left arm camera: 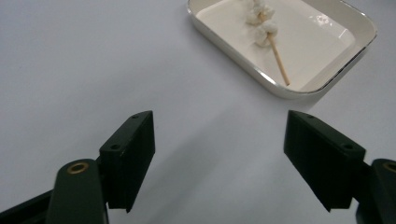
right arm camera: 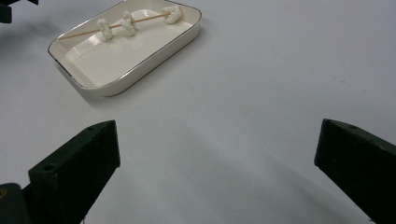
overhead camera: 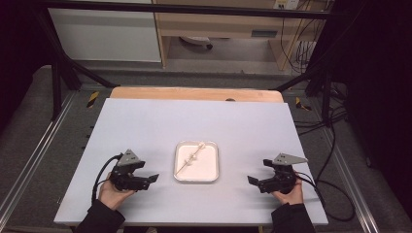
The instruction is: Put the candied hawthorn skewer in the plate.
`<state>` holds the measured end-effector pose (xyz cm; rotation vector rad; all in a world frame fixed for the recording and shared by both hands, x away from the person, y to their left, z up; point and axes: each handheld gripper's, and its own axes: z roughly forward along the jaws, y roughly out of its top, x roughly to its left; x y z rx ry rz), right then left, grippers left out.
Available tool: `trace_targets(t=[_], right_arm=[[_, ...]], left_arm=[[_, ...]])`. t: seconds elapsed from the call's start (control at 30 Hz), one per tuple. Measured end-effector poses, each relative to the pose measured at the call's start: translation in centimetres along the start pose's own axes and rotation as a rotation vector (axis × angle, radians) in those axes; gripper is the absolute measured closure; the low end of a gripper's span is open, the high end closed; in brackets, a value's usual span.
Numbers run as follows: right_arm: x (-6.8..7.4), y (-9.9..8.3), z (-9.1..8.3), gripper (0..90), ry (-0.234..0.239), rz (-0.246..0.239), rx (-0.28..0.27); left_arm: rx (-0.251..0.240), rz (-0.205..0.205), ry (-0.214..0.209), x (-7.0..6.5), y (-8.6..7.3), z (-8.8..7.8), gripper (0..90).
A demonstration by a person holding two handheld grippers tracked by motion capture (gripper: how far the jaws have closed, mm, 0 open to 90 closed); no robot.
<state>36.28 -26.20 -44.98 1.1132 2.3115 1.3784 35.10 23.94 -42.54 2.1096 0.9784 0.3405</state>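
Note:
A white rectangular tray (overhead camera: 176, 165) lies in the middle of the table, holding a wooden skewer (overhead camera: 191, 158) threaded with small white pieces. My left gripper (overhead camera: 153, 178) rests on the table left of the tray, pointing toward it, jaws open and empty. My right gripper (overhead camera: 251, 180) sits right of the tray, also open and empty. In the left gripper view the open jaws (left arm camera: 219, 126) frame bare table, with the tray (left arm camera: 224, 45) and skewer (left arm camera: 273, 44) beyond. In the right gripper view the wide jaws (right arm camera: 217, 135) face the tray (right arm camera: 140, 70) and skewer (right arm camera: 126, 22).
The pale grey tabletop (overhead camera: 145, 126) sits on a wooden board whose edge shows at the back. Black frame bars and cables stand around the table. A corner of the left gripper (right arm camera: 7, 9) shows at the top left of the right gripper view.

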Motion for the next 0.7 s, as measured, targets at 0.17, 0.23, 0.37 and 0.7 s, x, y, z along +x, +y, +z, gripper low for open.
trace_targets(t=[0.17, 0.23, 0.37, 0.7], right_arm=[[-0.1, -0.2, -0.1, 0.7, -0.004, 0.001, 0.009], [-0.1, -0.3, -0.1, 0.7, -0.003, 0.004, 0.008], [-0.2, -0.5, -0.1, 0.7, -0.003, 0.010, 0.014], [-0.2, -0.7, 0.1, 0.7, 0.002, 0.003, 0.028]], left_arm=[[-0.026, -0.029, 0.009, 1.3, -1.9, -1.0, 19.9], [-0.037, -0.041, 0.009, 1.7, -2.5, -1.3, 19.1], [-0.044, -0.053, 0.010, 2.1, -3.3, -1.3, 18.6], [-0.018, -0.039, 0.006, 1.9, -3.5, -0.8, 18.3]])
